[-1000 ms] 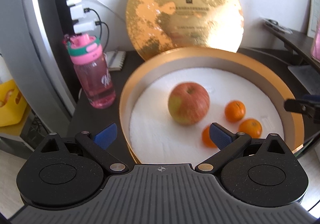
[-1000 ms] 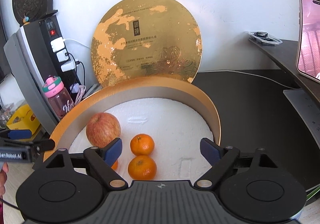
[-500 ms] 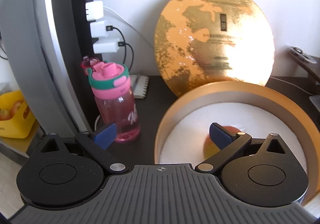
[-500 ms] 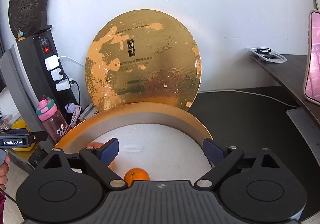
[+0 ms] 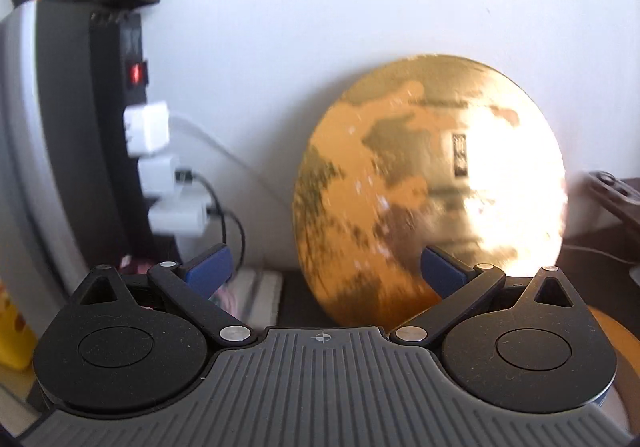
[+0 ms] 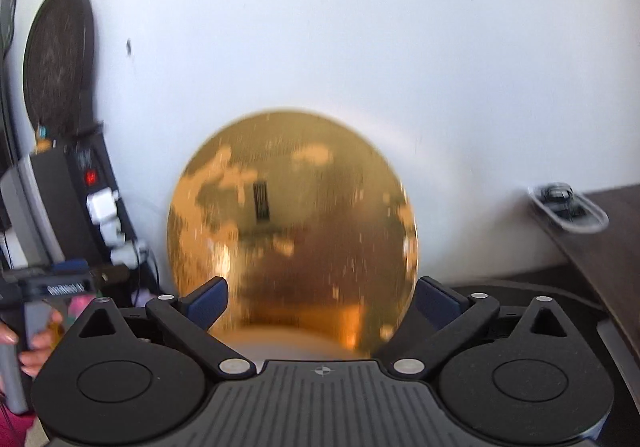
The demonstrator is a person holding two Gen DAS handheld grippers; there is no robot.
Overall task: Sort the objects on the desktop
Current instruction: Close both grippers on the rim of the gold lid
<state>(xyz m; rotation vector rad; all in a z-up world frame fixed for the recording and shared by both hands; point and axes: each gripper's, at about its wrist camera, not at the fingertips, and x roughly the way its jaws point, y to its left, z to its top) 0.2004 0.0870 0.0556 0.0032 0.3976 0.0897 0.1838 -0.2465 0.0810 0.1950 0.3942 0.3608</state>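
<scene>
Both cams sit just behind their own fingers, looking forward and slightly down at the far wall. Left view is nearer the left side: power strip (image 5: 136,151) looms close on its left, gold round lid (image 5: 430,191) right of centre. Right view has the lid (image 6: 292,223) dead centre, power strip (image 6: 96,207) far left. Shared: lid, power strip, wall, small tray (image 6: 568,207) on the right.

Bright, motion-blurred fisheye views; glare on gold lid (image 5: 516,183).

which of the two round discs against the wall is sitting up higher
The dark disc, up on the grey stand at left; the gold lid leans lower, on the desk.
</scene>
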